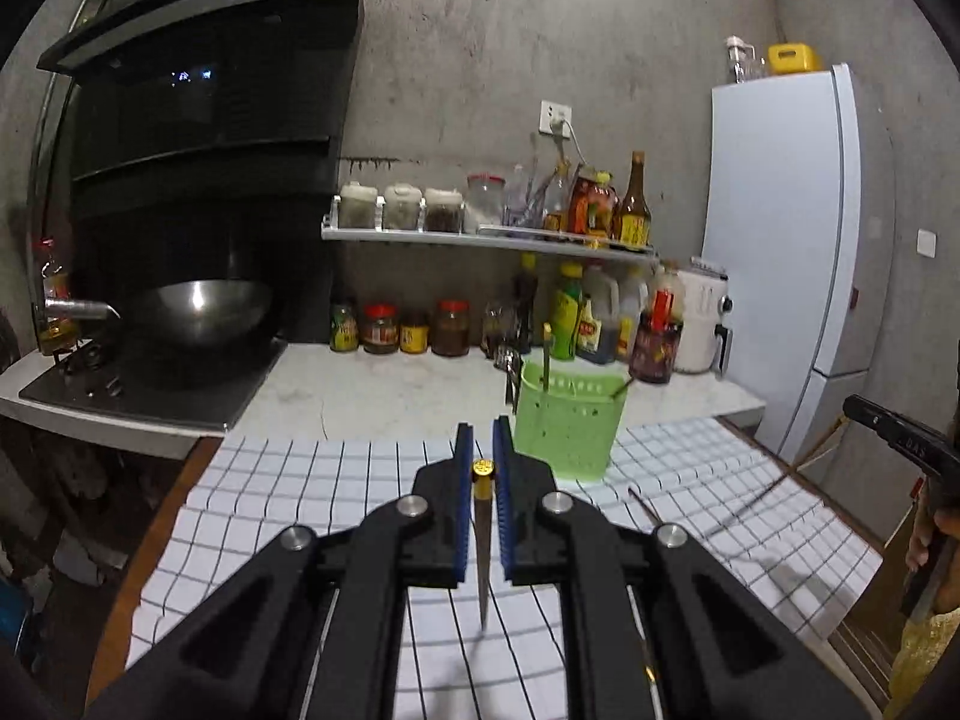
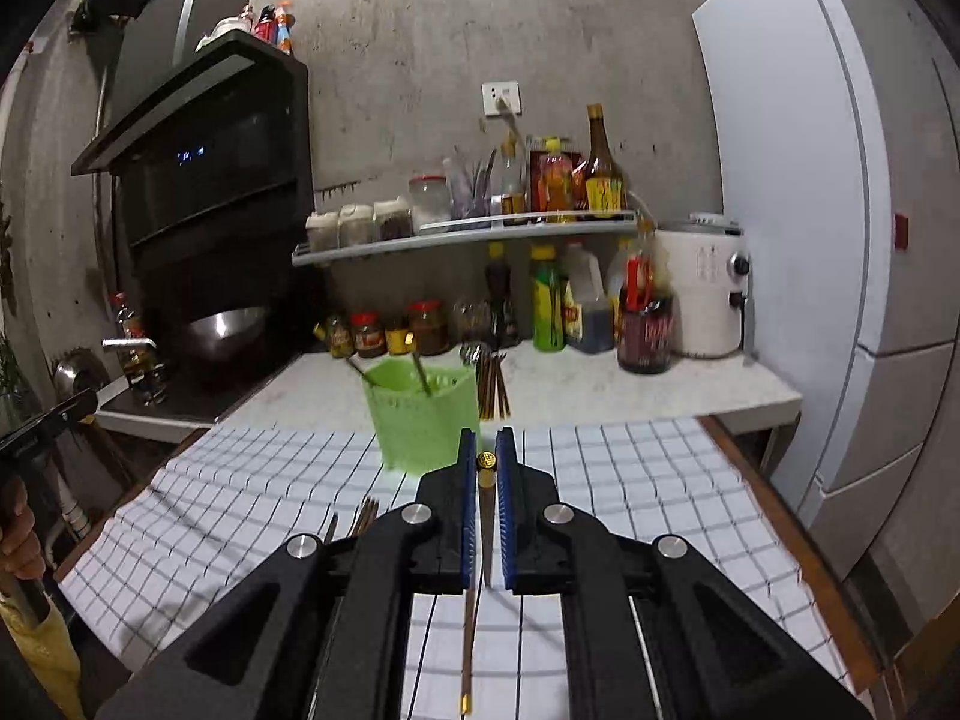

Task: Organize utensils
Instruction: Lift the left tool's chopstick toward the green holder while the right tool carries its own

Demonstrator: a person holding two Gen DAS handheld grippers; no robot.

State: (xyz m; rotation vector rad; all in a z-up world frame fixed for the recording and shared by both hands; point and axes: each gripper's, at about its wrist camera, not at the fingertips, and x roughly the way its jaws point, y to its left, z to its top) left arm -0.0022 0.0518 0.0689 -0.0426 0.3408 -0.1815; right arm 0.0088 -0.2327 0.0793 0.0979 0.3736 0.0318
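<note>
Left gripper clenched on a chopstick, blue pads pressing its sides; gold-capped end sticking up between the fingertips, dark shaft hanging down behind the pads, tip pointing toward the near edge of the checked cloth.

Right gripper likewise grasping a second chopstick, gold cap between the tips, thin brown shaft trailing down toward the near edge, gold band at its lower end.

Just beyond both sets of fingers, on the far part of the cloth, a green slotted basket, upright, with a few utensil handles poking out of it. In the left view, slightly right of the fingertips; in the right view, slightly left. More loose chopsticks lying flat on the cloth, right of the left gripper. A bundle of chopsticks standing just behind the basket in the right view.

Beyond the cloth, a white marble counter lined with sauce bottles and jars. Above it a wall shelf holding more jars and bottles. Far left, a wok on a black stove under a black hood. Far right, a white fridge. Grey concrete walls. At the right edge of the left view, a hand gripping the other tool's black handle.
</note>
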